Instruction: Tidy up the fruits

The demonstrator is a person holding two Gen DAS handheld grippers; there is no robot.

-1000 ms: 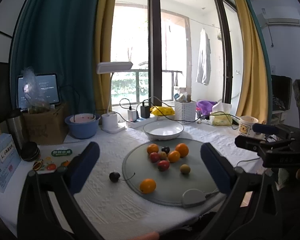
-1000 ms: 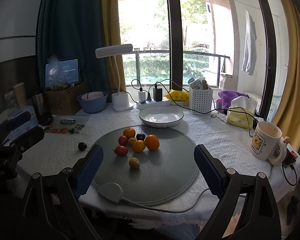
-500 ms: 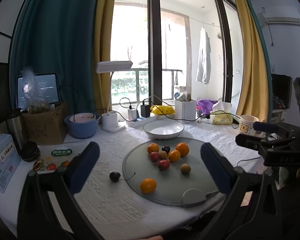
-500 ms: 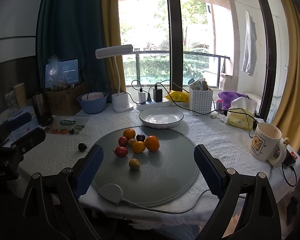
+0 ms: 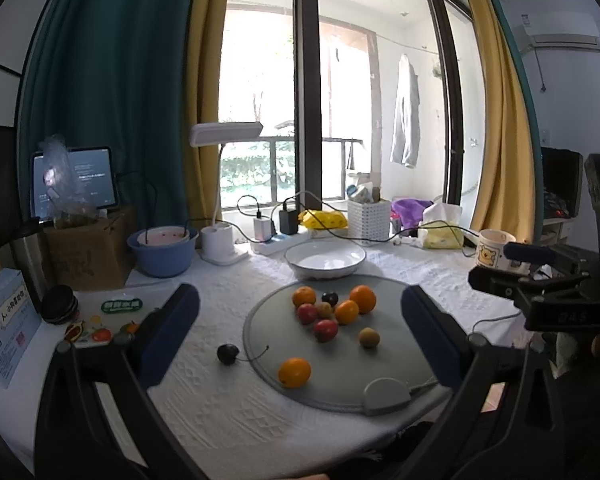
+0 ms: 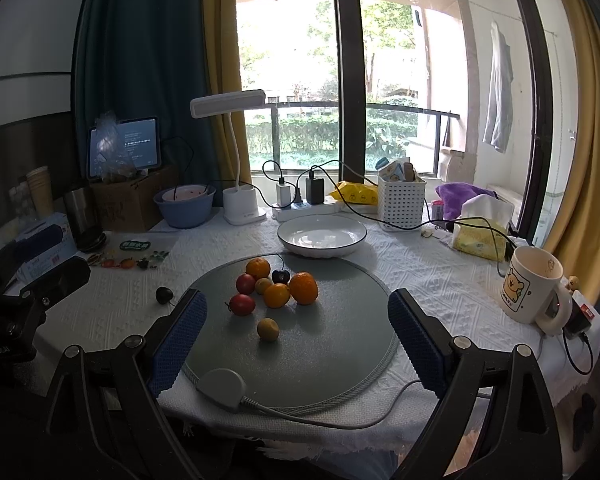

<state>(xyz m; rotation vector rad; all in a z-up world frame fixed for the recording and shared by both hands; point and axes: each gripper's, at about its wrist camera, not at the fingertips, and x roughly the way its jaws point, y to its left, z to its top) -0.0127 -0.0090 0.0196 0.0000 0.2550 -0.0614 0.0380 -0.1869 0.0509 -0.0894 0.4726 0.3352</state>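
Two tongs: left tongs (image 5: 300,334) and right tongs (image 6: 298,342) are held wide apart above the bench (image 6: 432,280), nothing between the pads.
Mat: a round grey mat (image 6: 340,340) is laid on the white cloth, near the bench's front edge.
Fruit cluster: oranges, red fruits and a dark plum (image 6: 280,276) are grouped, touching, at the mat's far side.
Strays: a small brown-yellow fruit (image 6: 268,329) is seen alone on the mat; one orange (image 5: 294,372) is seen near the mat's front-left rim; a dark fruit (image 5: 228,354) is seen off the mat on the cloth.
Plate: a white plate (image 6: 322,236) is set empty just behind the mat.
Mug: a bear mug (image 6: 534,286) is stood at the right.
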